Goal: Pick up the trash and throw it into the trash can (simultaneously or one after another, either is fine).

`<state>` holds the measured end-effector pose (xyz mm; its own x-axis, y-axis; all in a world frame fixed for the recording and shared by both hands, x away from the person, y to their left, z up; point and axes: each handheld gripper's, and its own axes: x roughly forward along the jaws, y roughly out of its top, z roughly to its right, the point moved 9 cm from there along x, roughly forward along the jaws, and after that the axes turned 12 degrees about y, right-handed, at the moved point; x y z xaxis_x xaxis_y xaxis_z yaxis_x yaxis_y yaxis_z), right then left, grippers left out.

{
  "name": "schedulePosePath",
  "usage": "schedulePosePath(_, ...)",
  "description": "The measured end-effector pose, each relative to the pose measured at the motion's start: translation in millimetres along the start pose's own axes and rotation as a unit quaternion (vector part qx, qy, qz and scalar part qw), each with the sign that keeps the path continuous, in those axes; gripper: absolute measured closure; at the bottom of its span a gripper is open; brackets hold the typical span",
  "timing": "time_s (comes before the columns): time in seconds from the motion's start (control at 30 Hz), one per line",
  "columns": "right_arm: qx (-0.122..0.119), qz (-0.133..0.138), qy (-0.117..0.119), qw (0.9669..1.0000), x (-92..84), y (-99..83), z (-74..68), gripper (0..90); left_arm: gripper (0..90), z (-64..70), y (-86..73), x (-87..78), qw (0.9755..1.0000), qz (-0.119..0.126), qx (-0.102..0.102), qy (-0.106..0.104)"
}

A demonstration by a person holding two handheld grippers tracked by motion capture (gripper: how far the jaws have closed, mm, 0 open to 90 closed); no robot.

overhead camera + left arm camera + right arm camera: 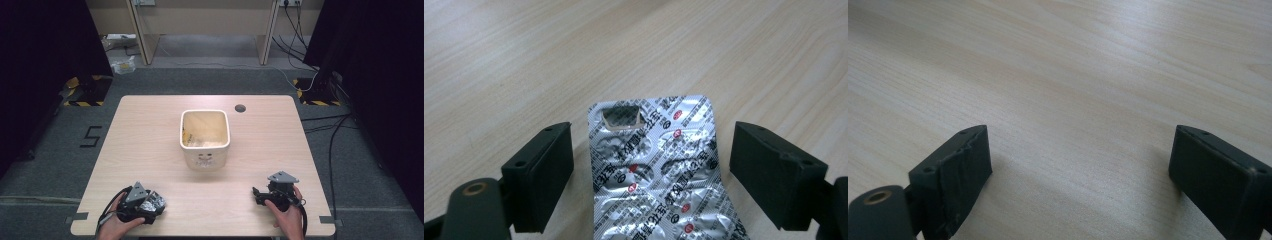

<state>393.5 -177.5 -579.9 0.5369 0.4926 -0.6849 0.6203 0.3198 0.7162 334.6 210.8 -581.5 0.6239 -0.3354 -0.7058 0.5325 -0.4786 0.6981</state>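
Note:
A silver foil blister pack [656,170] with red dots and printed text lies flat on the wooden table [150,145]; one pocket at its far end is torn open. My left gripper [651,160] straddles it with its jaws wide, a gap on each side, neither pad touching the foil. In the high view the left gripper [152,204] sits at the table's near left with the foil pack [154,201] at its tip. My right gripper [1080,165] rests at the near right, open, with bare wood between its jaws; it is also in the high view [260,196].
A cream square bin [205,137] with some pale scraps inside stands at the table's middle. A round cable hole [240,108] is behind it. Dark curtains flank the table, and cables run across the floor on the right.

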Motion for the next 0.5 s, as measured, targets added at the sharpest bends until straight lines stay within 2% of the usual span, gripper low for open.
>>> schedulePosePath(0.27,0.0,0.0,0.0,1.0,0.0,-0.1,-0.1,10.4,17.5,-1.2,0.7,1.2,0.9999,0.009,-0.001,0.005)
schedulePosePath(0.4,0.0,0.0,0.0,1.0,0.0,0.0,-0.1,10.4,31.6,-0.5,1.3,-1.5,0.9999,0.015,0.007,0.001)
schedulePosePath(0.5,0.0,0.0,-0.001,1.0,0.0,0.0,-0.2,10.7,32.5,-0.4,1.5,-1.7,0.9998,0.017,0.006,-0.001)
